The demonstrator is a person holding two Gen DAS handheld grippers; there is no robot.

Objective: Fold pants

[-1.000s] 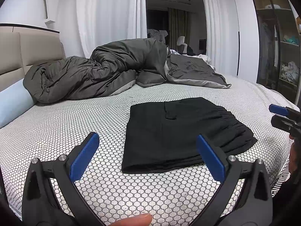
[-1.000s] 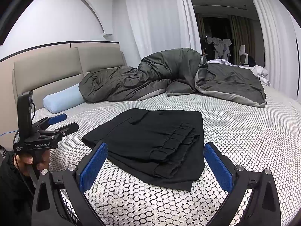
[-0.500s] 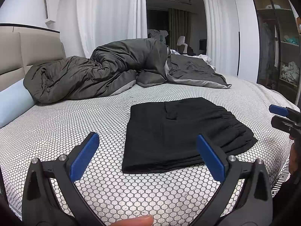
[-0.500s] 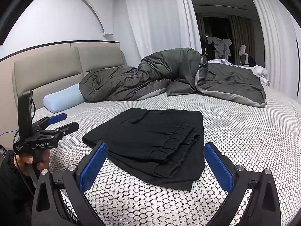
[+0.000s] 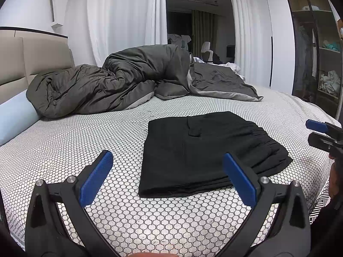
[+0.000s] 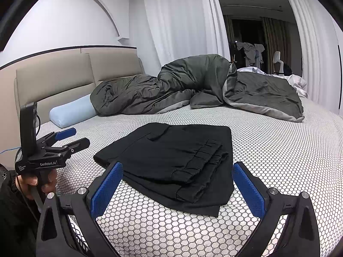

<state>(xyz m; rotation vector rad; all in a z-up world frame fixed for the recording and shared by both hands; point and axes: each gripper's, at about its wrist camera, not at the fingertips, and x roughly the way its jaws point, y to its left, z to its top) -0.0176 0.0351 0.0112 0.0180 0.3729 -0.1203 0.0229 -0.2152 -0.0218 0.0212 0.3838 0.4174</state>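
Observation:
Black pants (image 5: 205, 150) lie folded in a flat stack on the honeycomb-patterned bed sheet (image 5: 75, 145), with the gathered waistband toward the right. They also show in the right wrist view (image 6: 171, 160). My left gripper (image 5: 167, 175) is open and empty, held above the sheet just in front of the stack's near left edge. My right gripper (image 6: 178, 184) is open and empty, just in front of the waistband end. Each gripper shows at the edge of the other's view: the right one (image 5: 319, 132), the left one (image 6: 68, 141).
A crumpled dark grey duvet (image 5: 111, 85) lies across the far side of the bed. A light blue pillow (image 5: 15, 117) rests by the beige headboard (image 6: 64, 79). White curtains and an open wardrobe (image 5: 317, 53) stand beyond the bed.

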